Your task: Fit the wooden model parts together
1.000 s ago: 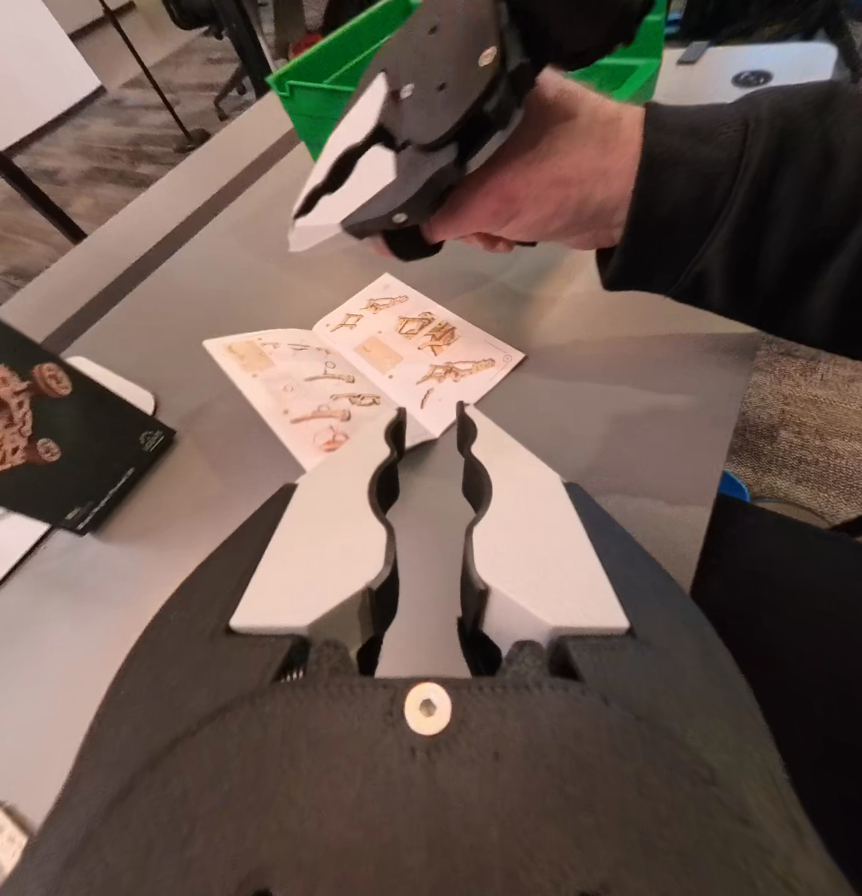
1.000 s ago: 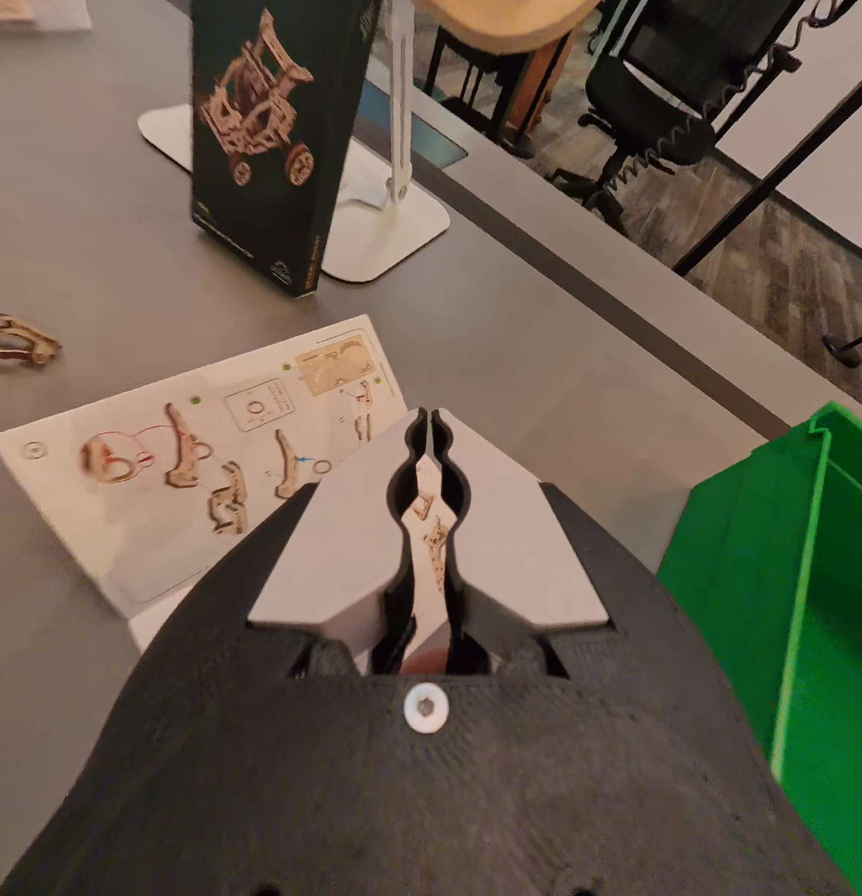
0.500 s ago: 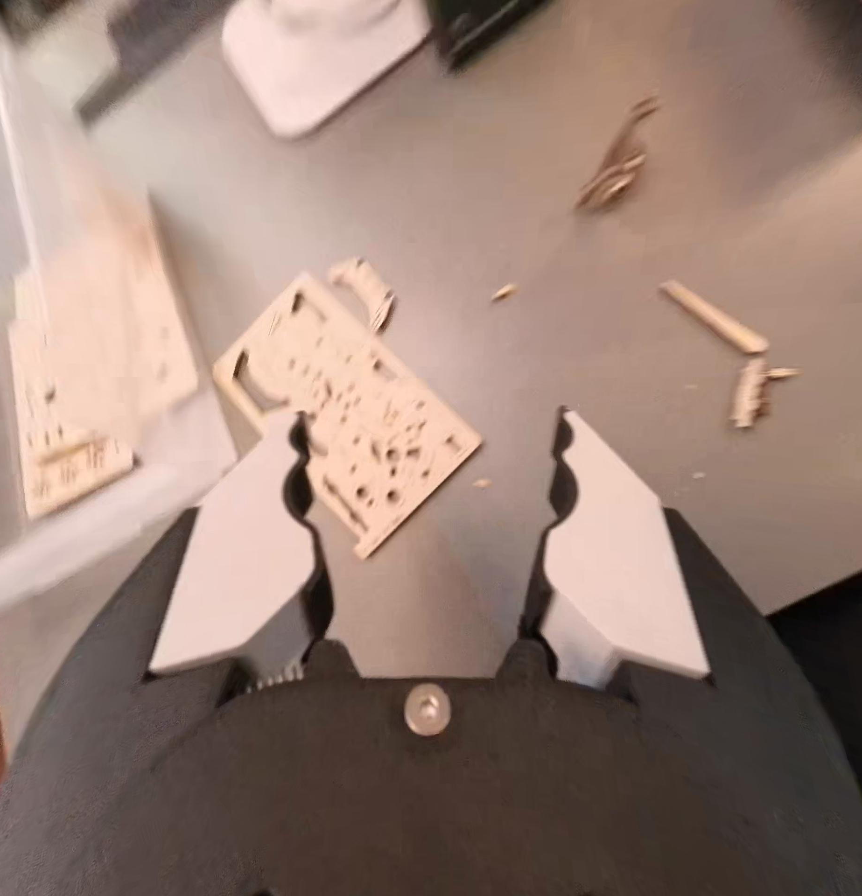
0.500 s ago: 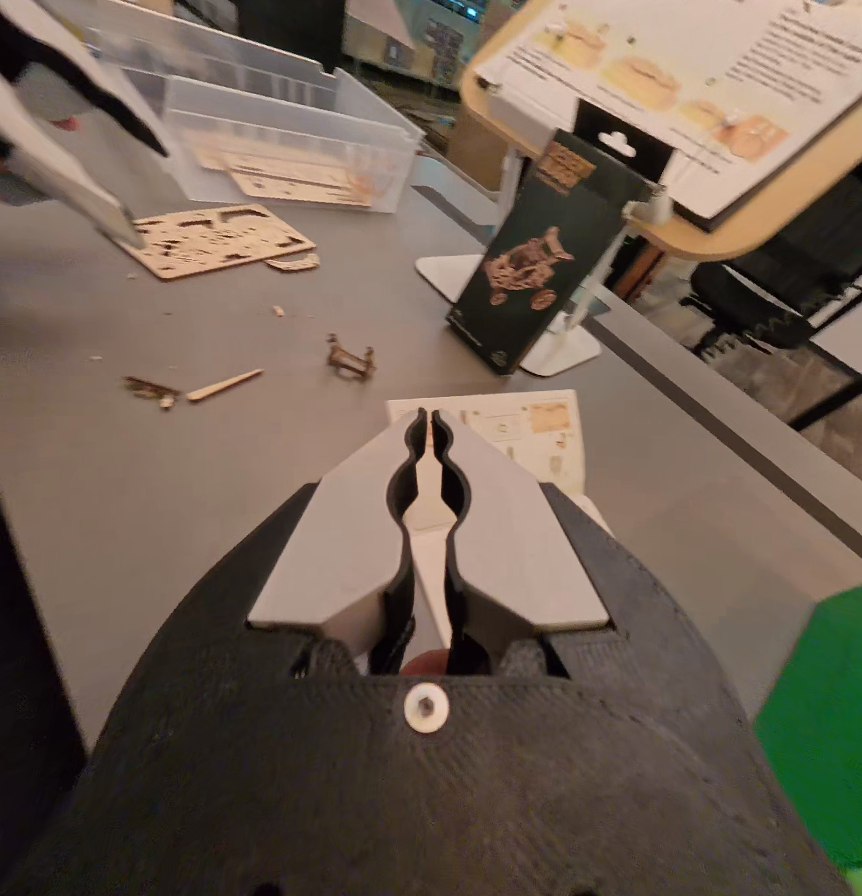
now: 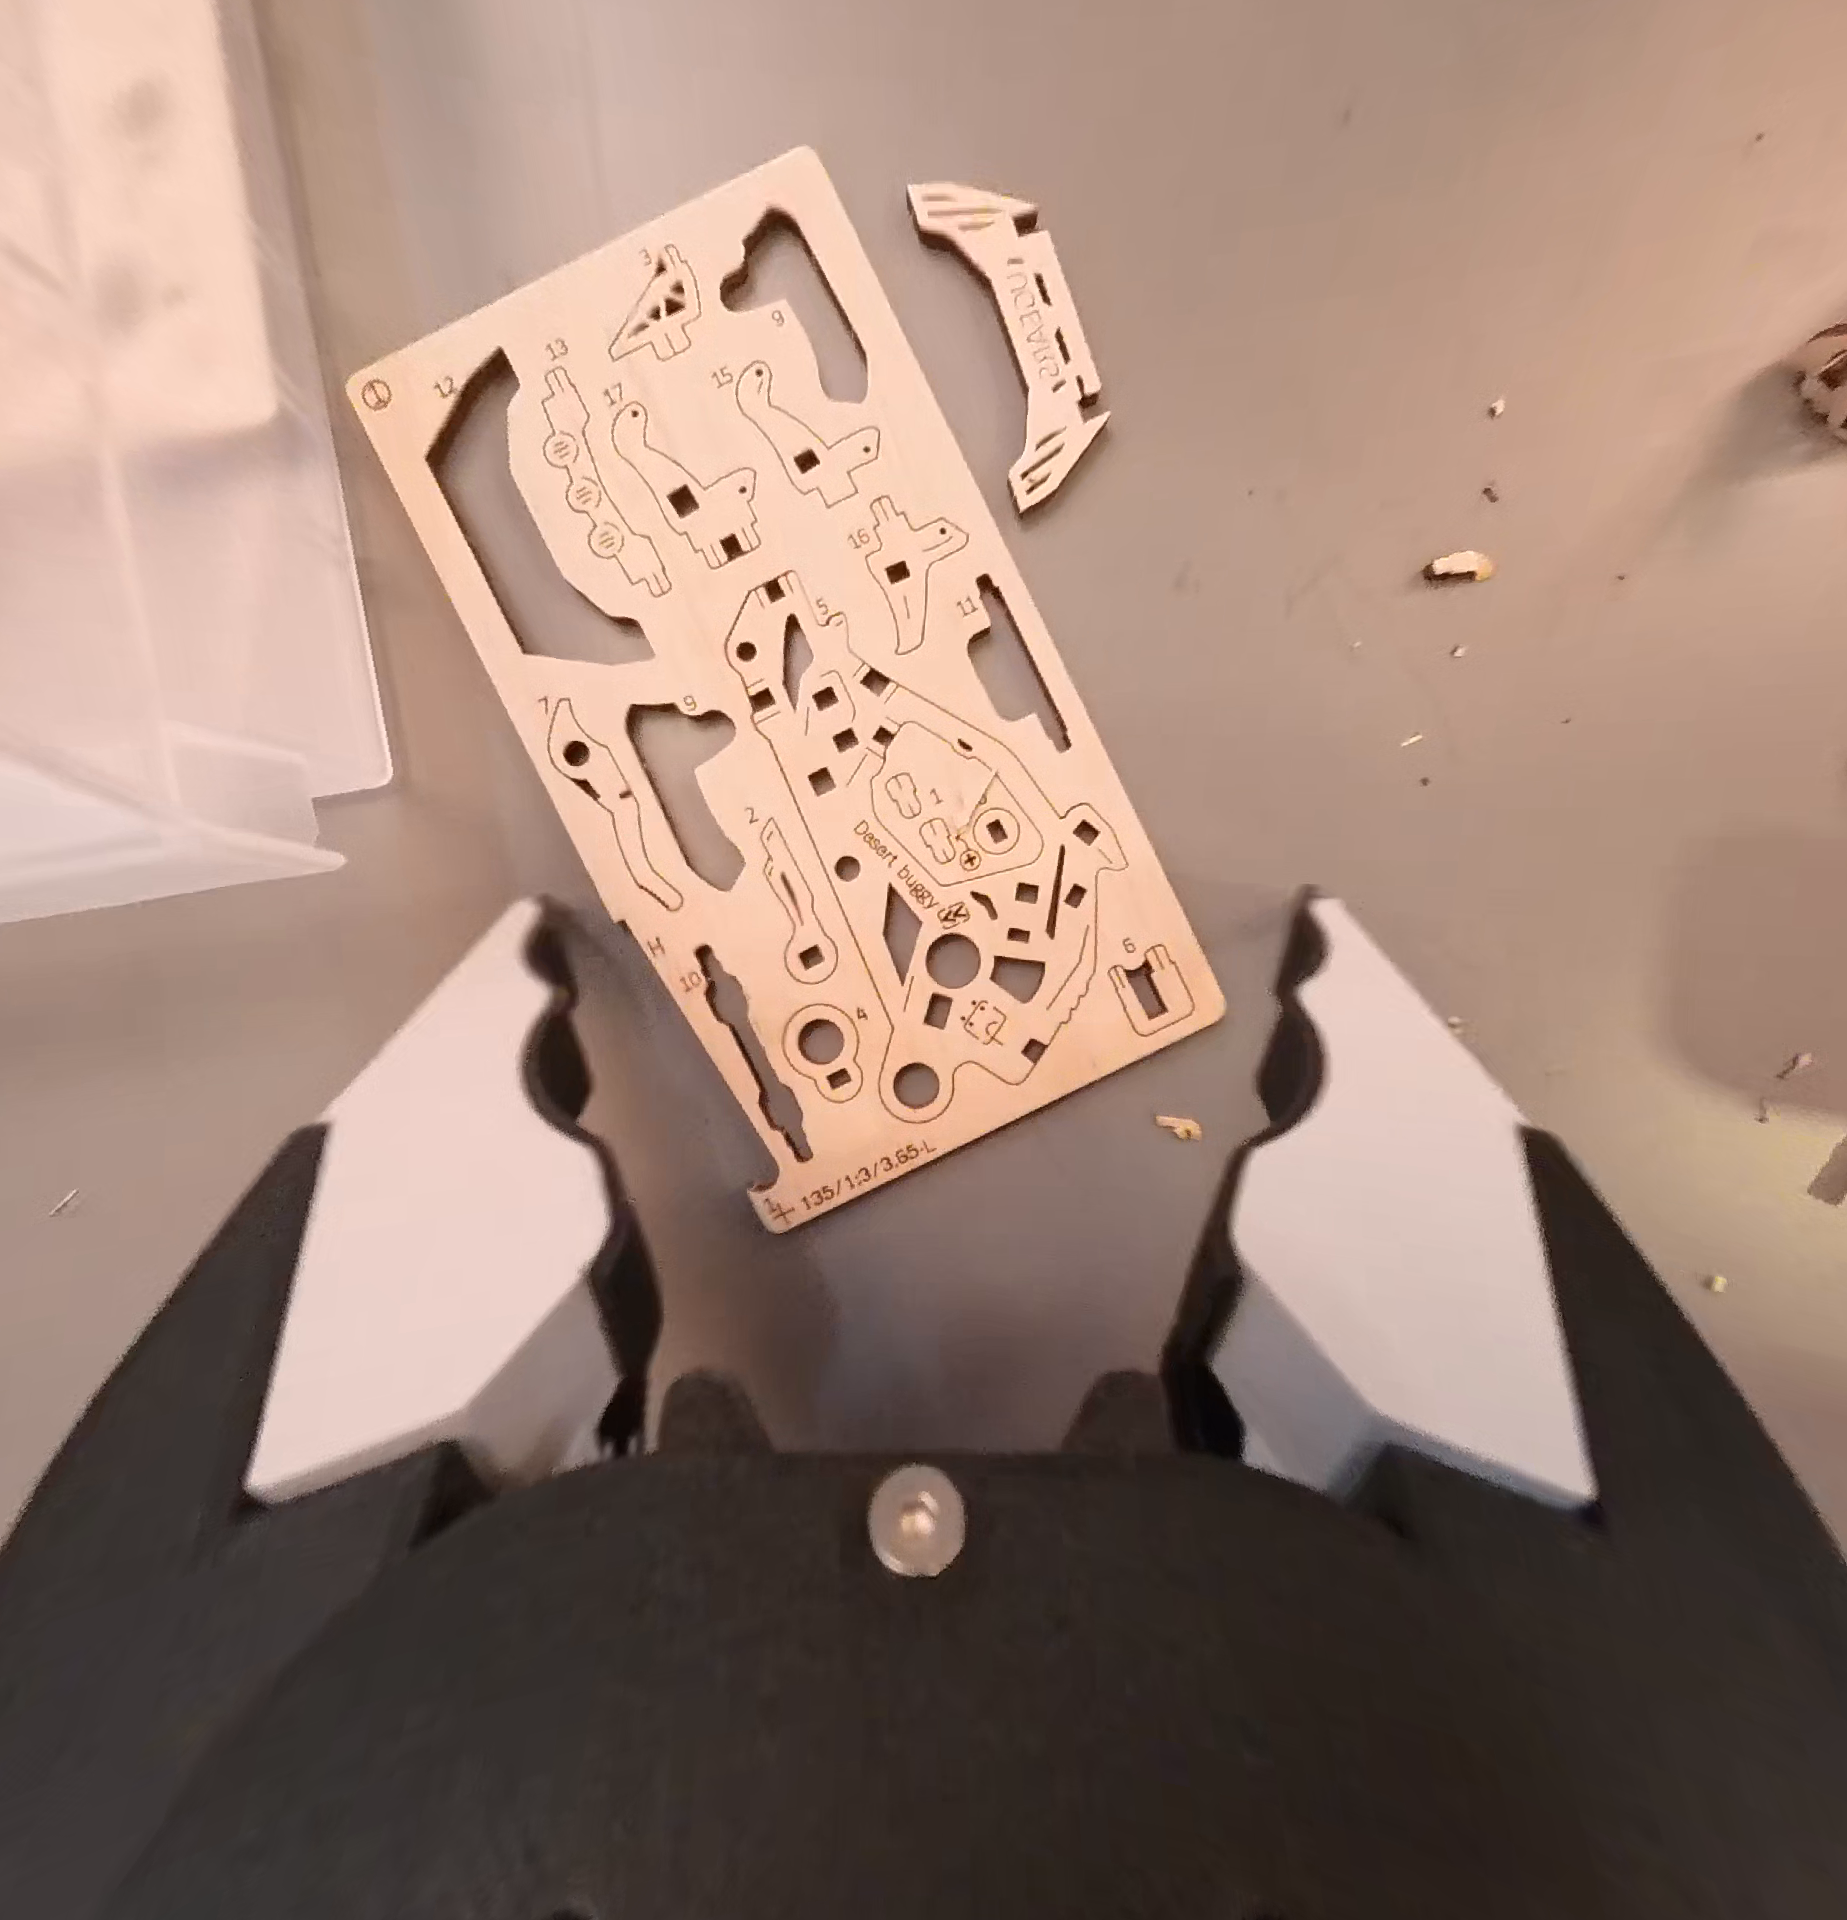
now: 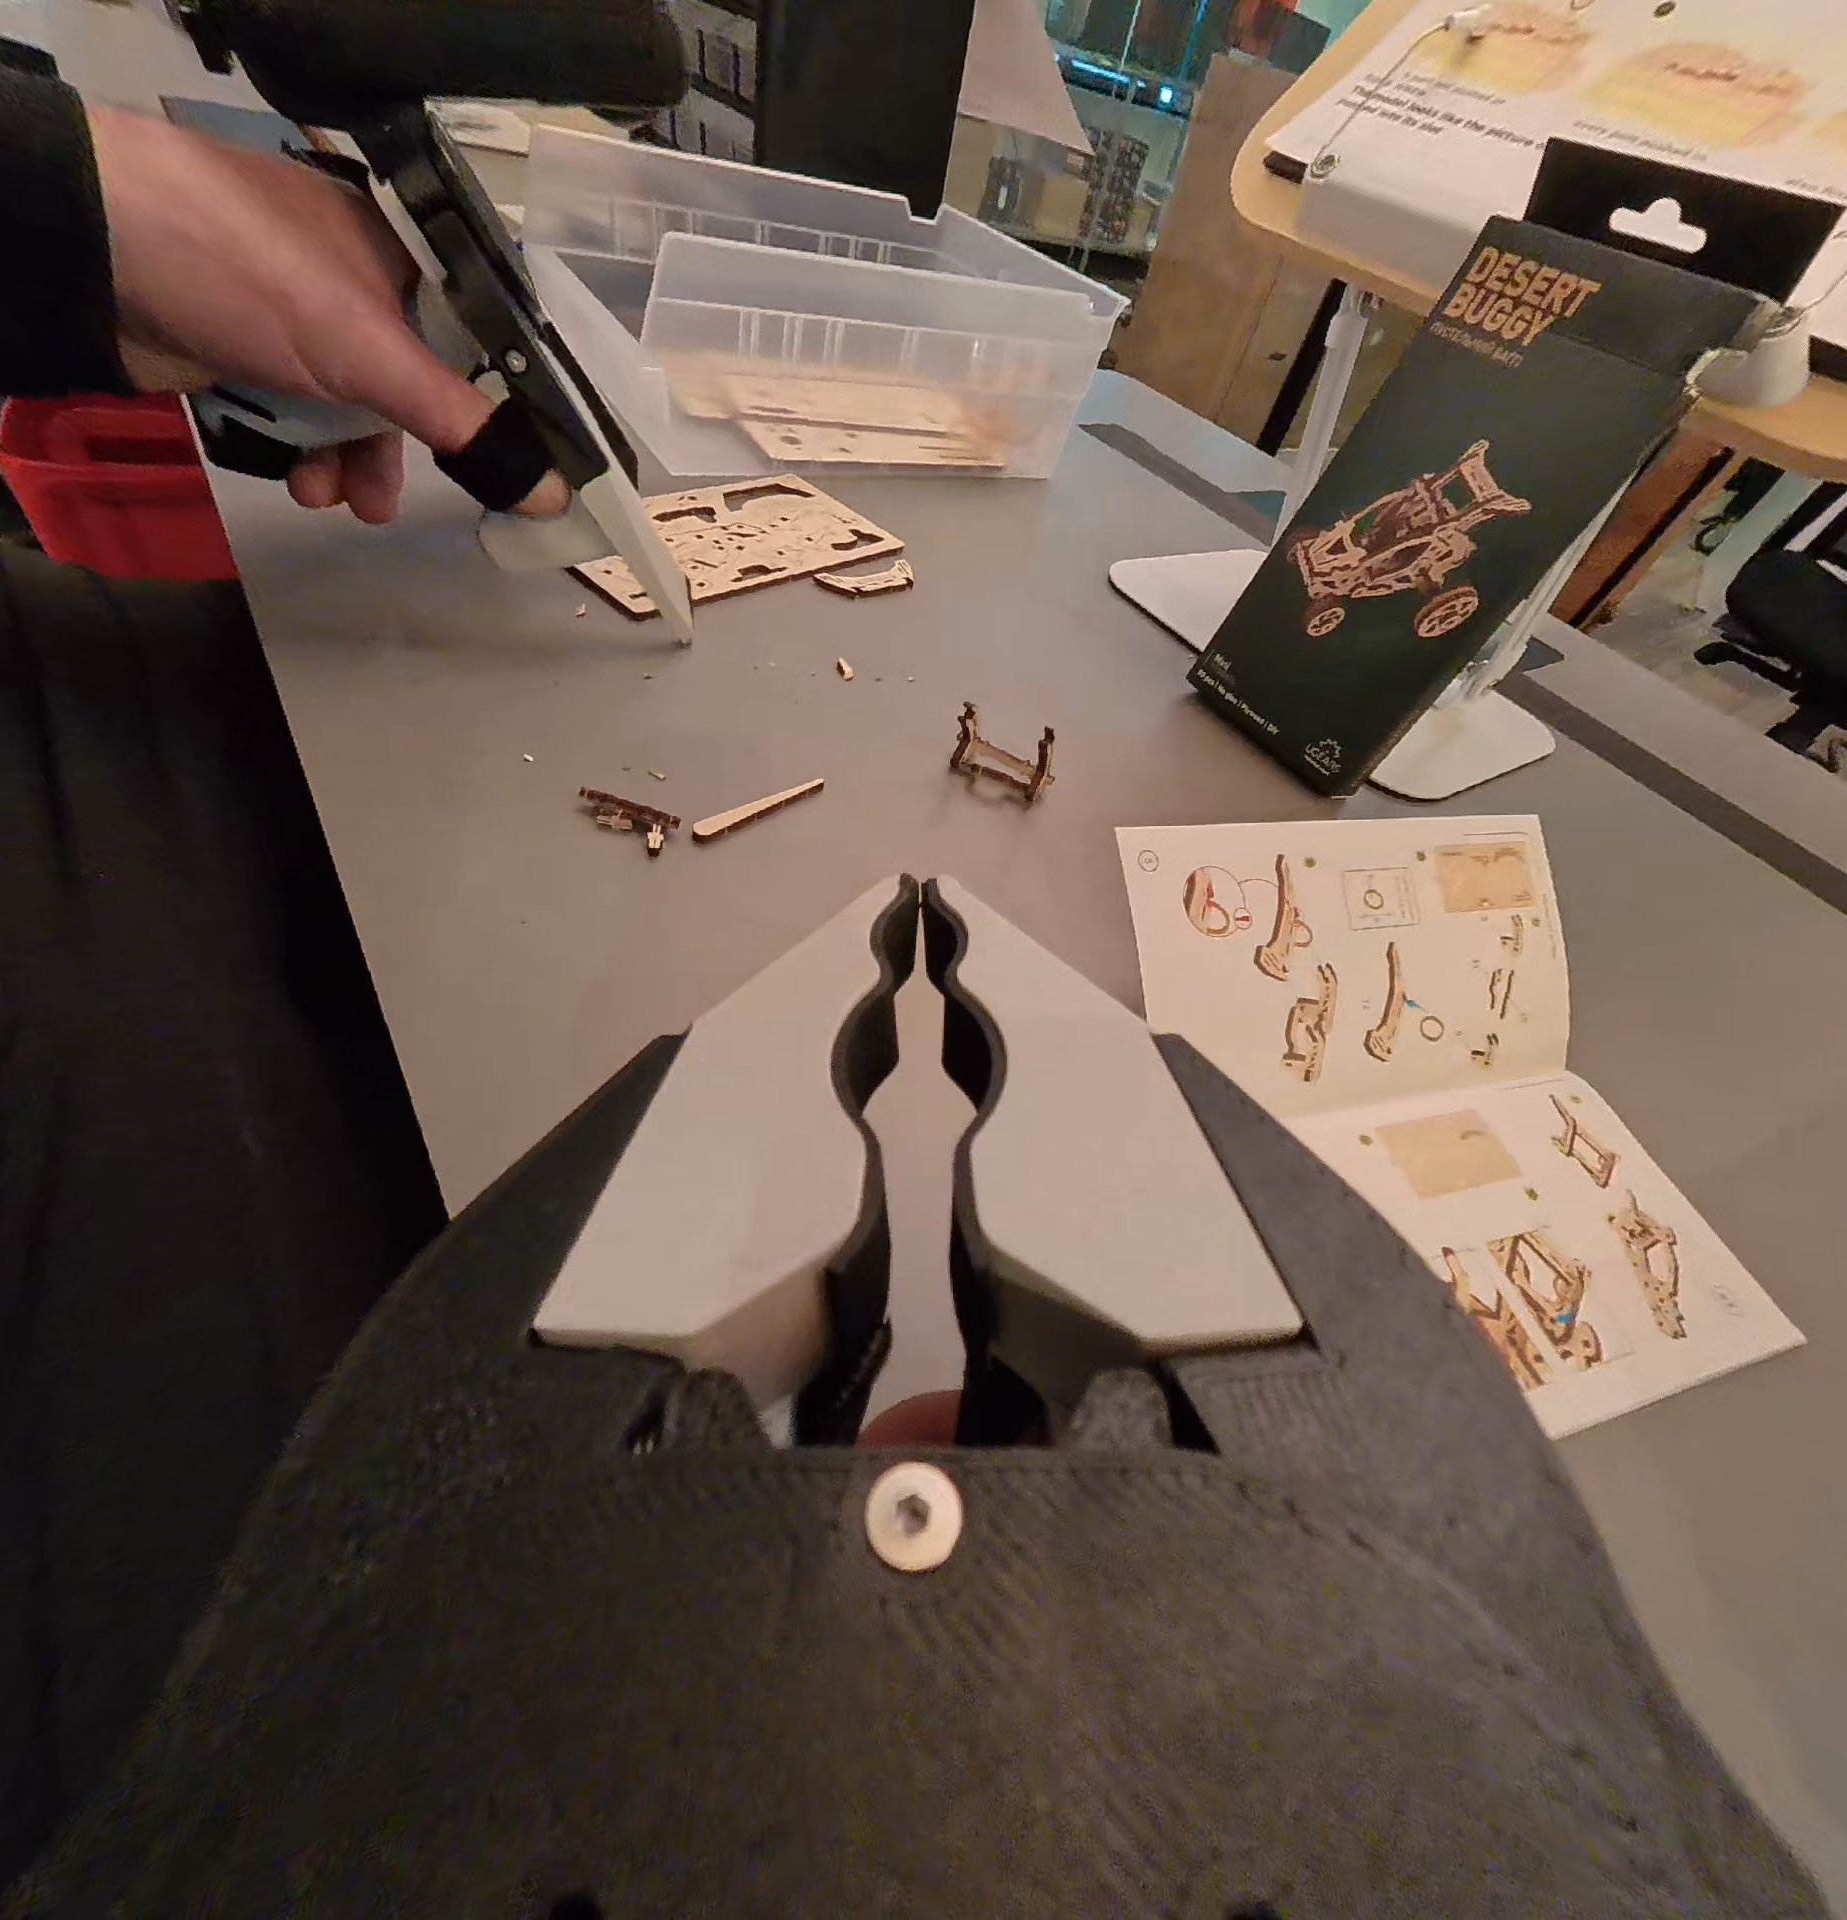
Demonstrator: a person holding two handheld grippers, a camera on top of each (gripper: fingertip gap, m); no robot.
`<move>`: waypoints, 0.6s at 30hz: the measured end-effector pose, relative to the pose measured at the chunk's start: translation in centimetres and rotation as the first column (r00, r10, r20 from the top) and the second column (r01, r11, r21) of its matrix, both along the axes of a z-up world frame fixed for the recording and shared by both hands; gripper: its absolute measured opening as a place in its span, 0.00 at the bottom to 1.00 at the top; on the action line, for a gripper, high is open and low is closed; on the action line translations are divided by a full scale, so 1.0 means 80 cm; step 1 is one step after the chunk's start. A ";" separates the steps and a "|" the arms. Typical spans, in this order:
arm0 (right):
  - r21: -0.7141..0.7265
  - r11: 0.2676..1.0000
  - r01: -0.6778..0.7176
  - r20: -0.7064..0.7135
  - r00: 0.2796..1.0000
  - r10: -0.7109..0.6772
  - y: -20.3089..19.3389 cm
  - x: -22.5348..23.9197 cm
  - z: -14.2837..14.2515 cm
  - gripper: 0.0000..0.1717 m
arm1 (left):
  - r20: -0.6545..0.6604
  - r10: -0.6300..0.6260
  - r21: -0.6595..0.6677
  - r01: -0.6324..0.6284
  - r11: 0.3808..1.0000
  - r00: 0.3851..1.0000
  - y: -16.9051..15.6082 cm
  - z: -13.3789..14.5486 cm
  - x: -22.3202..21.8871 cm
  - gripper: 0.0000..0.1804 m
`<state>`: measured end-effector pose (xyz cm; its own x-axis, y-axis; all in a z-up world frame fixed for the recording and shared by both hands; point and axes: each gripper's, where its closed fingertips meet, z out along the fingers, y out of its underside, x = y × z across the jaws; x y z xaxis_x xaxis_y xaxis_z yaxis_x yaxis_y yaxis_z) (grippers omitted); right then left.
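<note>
A laser-cut wooden parts sheet (image 5: 794, 675) lies flat on the grey table (image 5: 1314, 623). Several part shapes in it are punched out. My left gripper (image 5: 929, 909) is wide open just above the sheet's near end, with a finger on each side and neither touching it. A loose curved wooden part (image 5: 1012, 343) lies beside the sheet's far right edge. In the right wrist view the left gripper (image 6: 607, 582) points down at the sheet (image 6: 753, 540). My right gripper (image 6: 919, 888) is shut above the table, apart from a small assembled wooden frame (image 6: 1002, 753), a tapered wooden stick (image 6: 758, 808) and a small dark sub-assembly (image 6: 628, 812).
An open instruction booklet (image 6: 1418, 1039) lies at the right. A dark model box (image 6: 1470, 499) leans on a white stand. A clear plastic bin (image 6: 825, 312) with more sheets stands behind the sheet and shows in the left wrist view (image 5: 119, 520). Wood crumbs are scattered about.
My left gripper has swung from over the booklet to the parts sheet, come down close and opened wide. My right gripper has stayed shut while turning left towards the loose parts.
</note>
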<state>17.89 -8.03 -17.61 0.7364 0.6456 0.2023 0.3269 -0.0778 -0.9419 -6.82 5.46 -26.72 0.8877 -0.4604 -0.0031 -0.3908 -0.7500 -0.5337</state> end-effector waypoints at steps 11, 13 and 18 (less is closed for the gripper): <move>-0.025 0.999 -0.041 -0.017 0.999 0.041 0.005 -0.022 0.004 0.00 | 0.061 -0.016 0.050 0.013 0.999 0.998 -0.010 0.009 0.004 0.55; -0.066 0.996 -0.054 -0.041 0.998 0.051 0.010 -0.034 0.002 0.00 | 0.096 -0.001 0.114 -0.010 0.993 0.995 -0.008 0.021 0.000 0.22; -0.183 0.975 -0.129 -0.082 0.990 0.115 0.020 -0.080 -0.008 0.05 | 0.063 -0.049 0.084 0.043 0.996 0.997 -0.024 0.012 -0.001 0.38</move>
<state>11.48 -6.46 -18.23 0.6577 0.7530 0.0196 0.2783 -0.2187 -0.9352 -6.91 3.54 -25.74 0.8652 -0.5013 0.0144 -0.3863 -0.6844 -0.6184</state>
